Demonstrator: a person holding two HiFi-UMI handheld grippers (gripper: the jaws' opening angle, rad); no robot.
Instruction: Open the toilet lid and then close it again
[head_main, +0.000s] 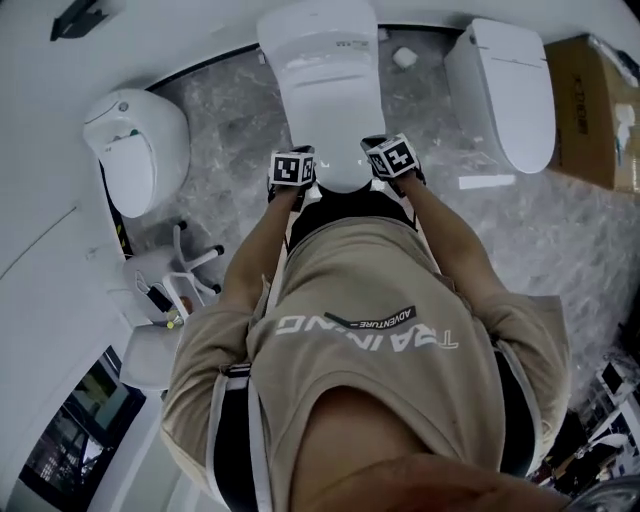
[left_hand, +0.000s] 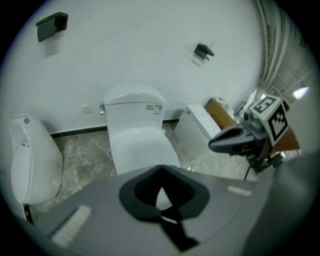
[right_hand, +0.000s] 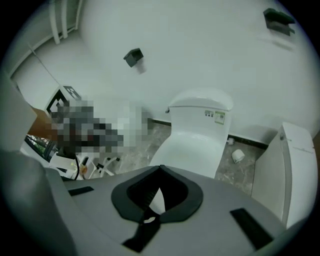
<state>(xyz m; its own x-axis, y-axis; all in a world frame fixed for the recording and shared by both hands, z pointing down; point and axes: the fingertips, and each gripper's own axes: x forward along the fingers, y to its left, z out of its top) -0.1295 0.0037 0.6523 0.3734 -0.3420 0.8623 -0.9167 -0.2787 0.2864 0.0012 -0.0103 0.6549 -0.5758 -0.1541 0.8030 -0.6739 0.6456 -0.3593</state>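
1. The left gripper (left_hand: 161, 175) has its jaws pressed fully together and pinches nothing. Only a sliver of white shows through the dark notch at their tips.
2. The right gripper (right_hand: 160, 172) looks the same, with its jaws together and nothing held between them.
3. In the head view the two grippers flank the rounded front edge of the lid (head_main: 325, 100), one at each side. Whether the tips touch that edge I cannot tell (the marker cubes cover them).
4. The lid belongs to the middle toilet. In both gripper views it slopes up and away toward the tank (right_hand: 200, 107), which stands against the wall (right_hand: 200, 45).
5. To the person's left, a bare strip of marble floor (head_main: 225, 110) runs between the middle toilet and the left toilet (head_main: 135, 150). The two bowls are well apart.
6. To the right, a similar strip separates the middle toilet from the right toilet (head_main: 505, 90). A paper roll (head_main: 404, 57) lies in this strip, close to the wall.
7. A cardboard box (head_main: 600, 110) sits just beside the right toilet on its far side and closes off that edge.
8. A white frame (head_main: 185, 265) stands on the floor near the person's left leg and narrows the space there. The floor on the right side is open.
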